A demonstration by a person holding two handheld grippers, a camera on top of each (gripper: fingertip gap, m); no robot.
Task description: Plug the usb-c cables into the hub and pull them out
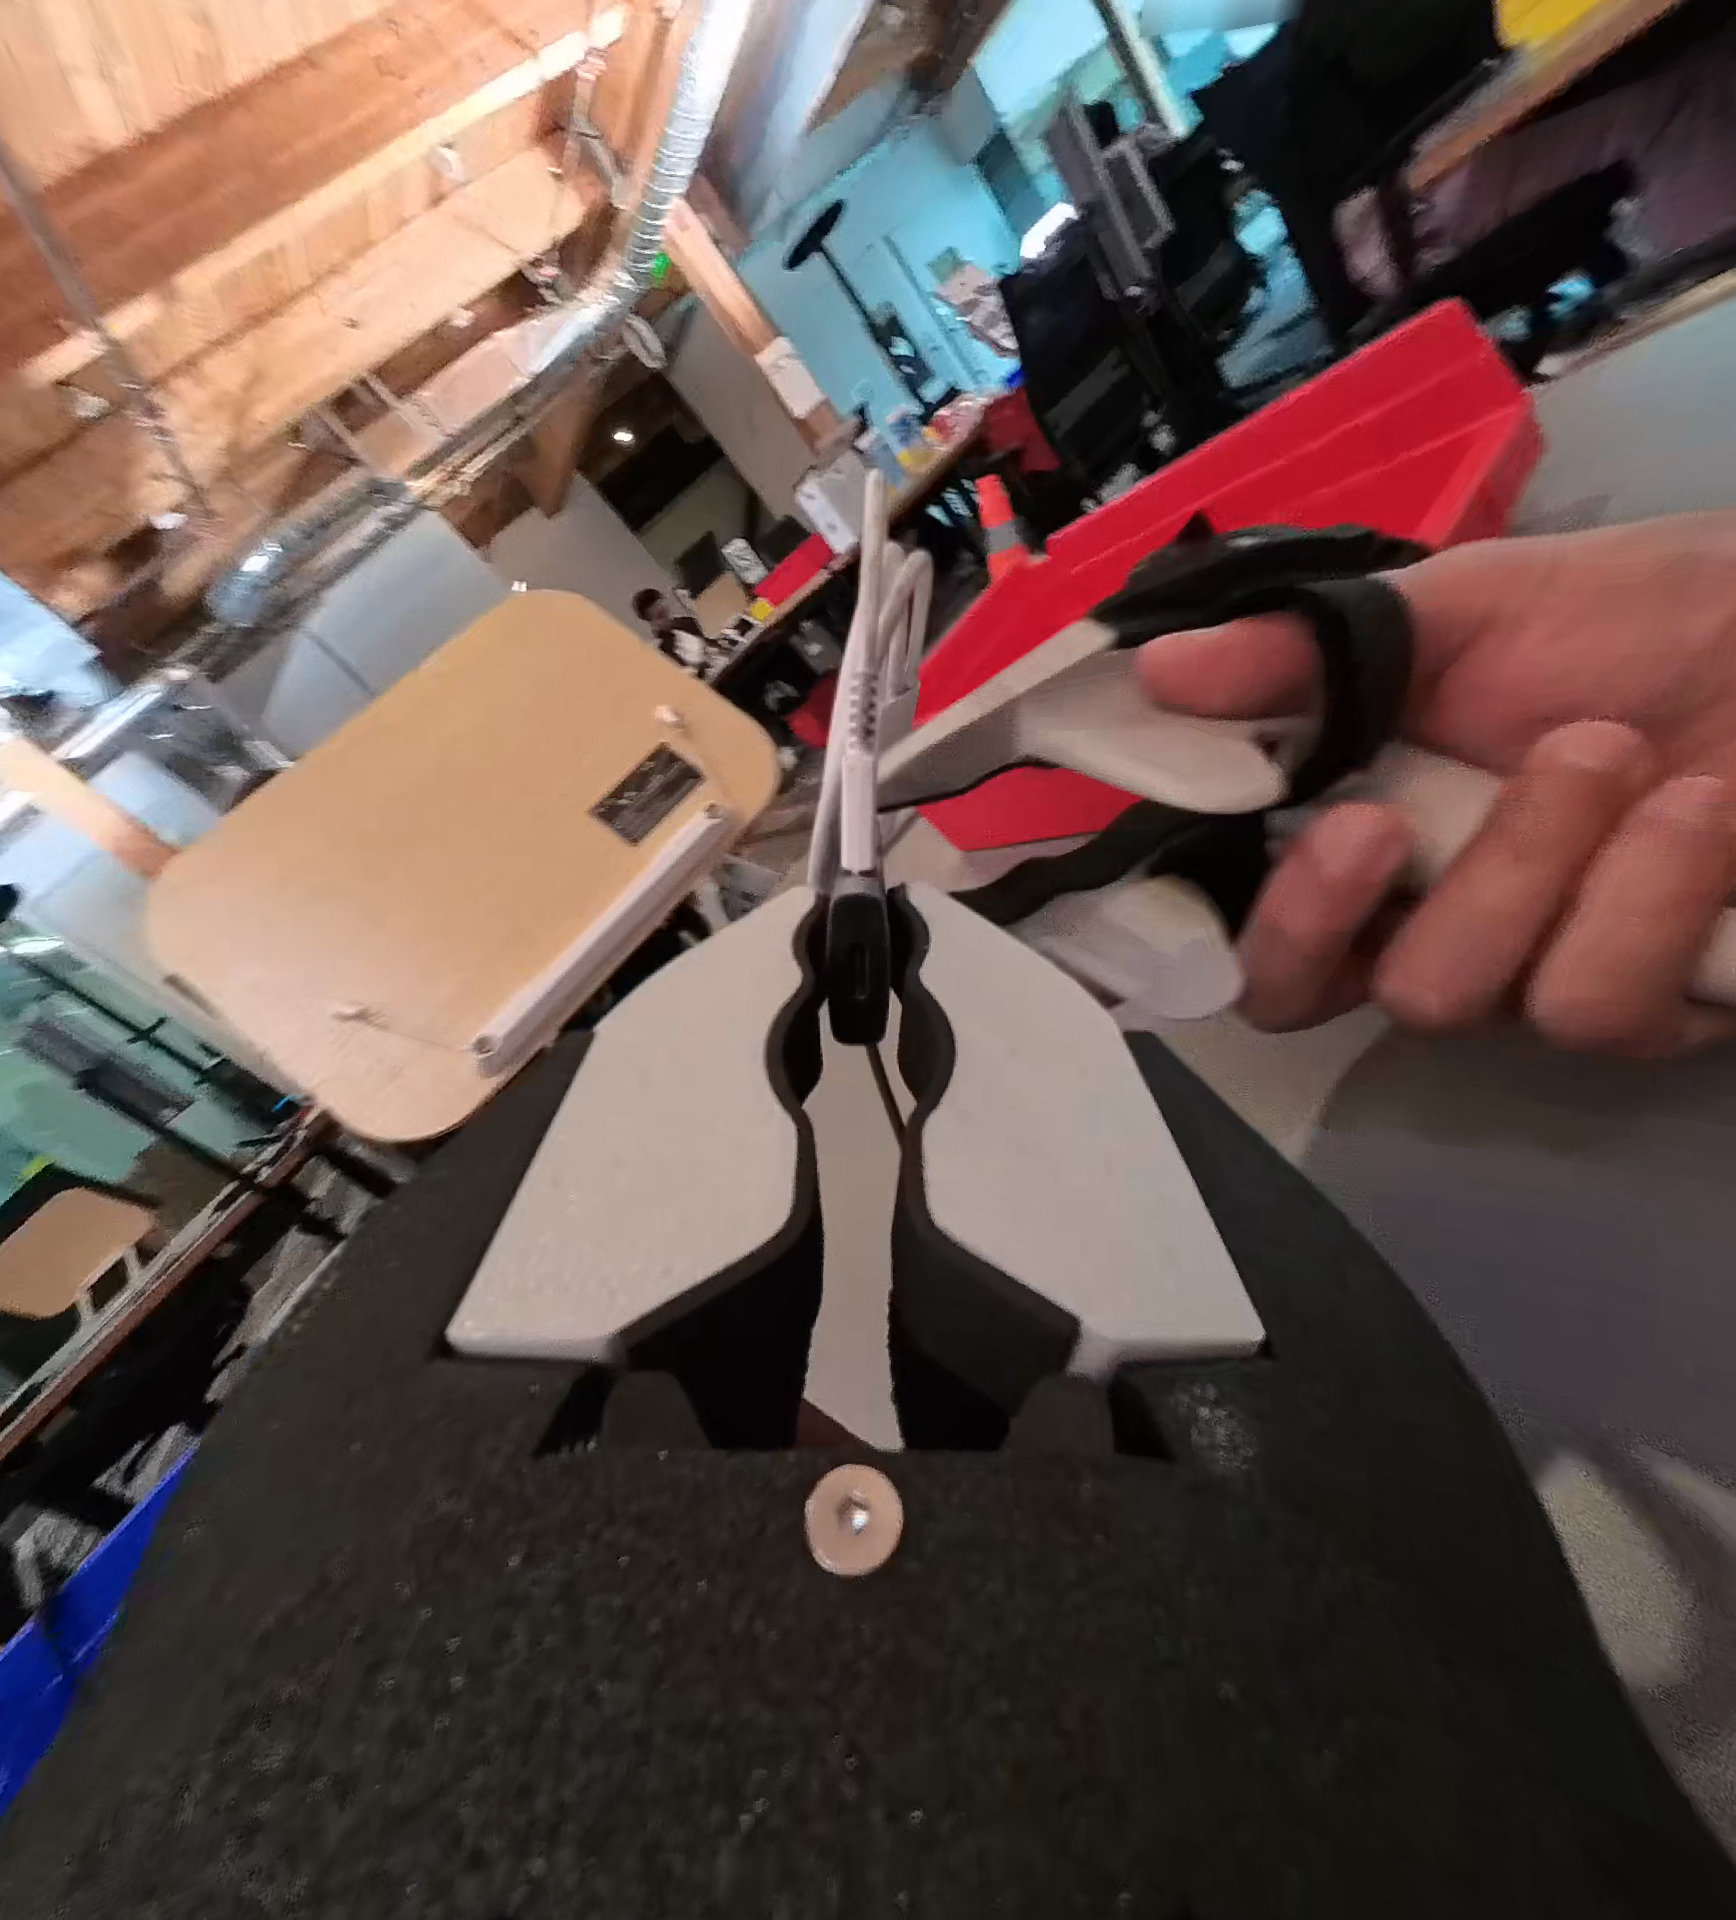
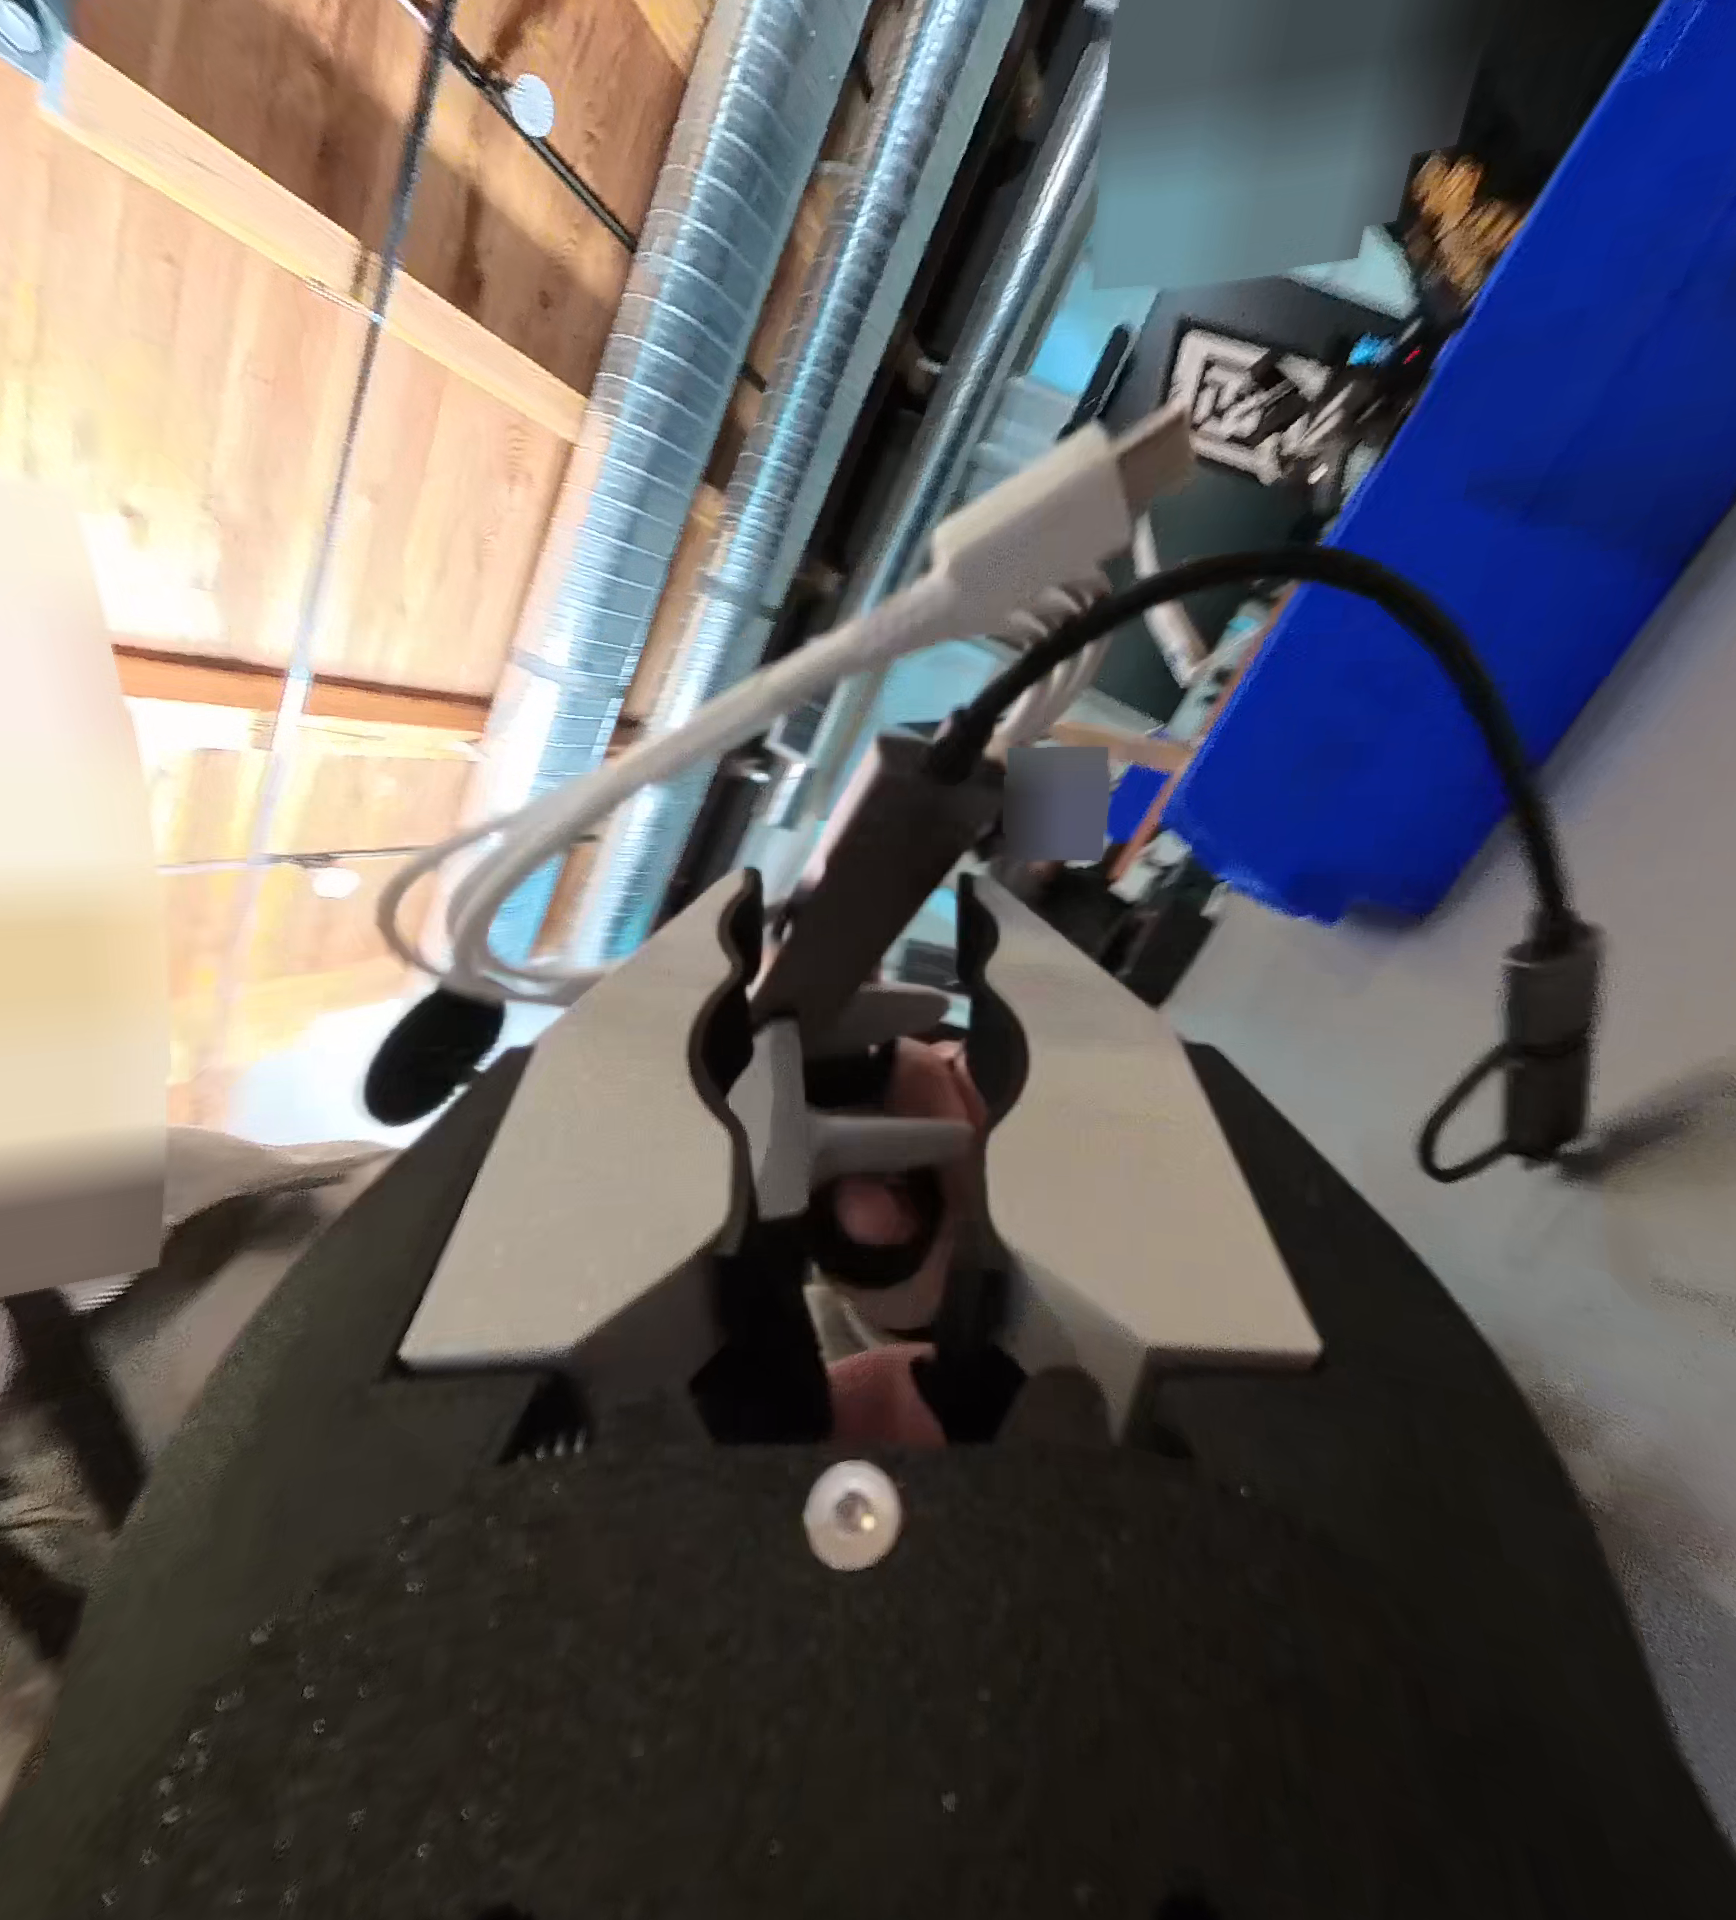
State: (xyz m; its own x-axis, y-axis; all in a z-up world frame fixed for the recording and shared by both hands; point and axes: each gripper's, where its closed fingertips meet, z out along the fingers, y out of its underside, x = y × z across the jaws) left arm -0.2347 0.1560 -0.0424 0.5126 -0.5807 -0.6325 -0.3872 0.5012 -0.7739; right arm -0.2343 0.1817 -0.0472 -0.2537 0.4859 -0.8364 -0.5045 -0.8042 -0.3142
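A red bin is sitting on the grey surface in the left wrist view, with an orange traffic cone standing just beyond its near corner. A tan board with rounded corners is lying tilted to the left, carrying a white strip along one edge and a small dark plate. Silver ducting is running along the wooden ceiling. In the right wrist view, a blue bin is resting on the surface, and ribbed silver ducts are running beside wooden panels.
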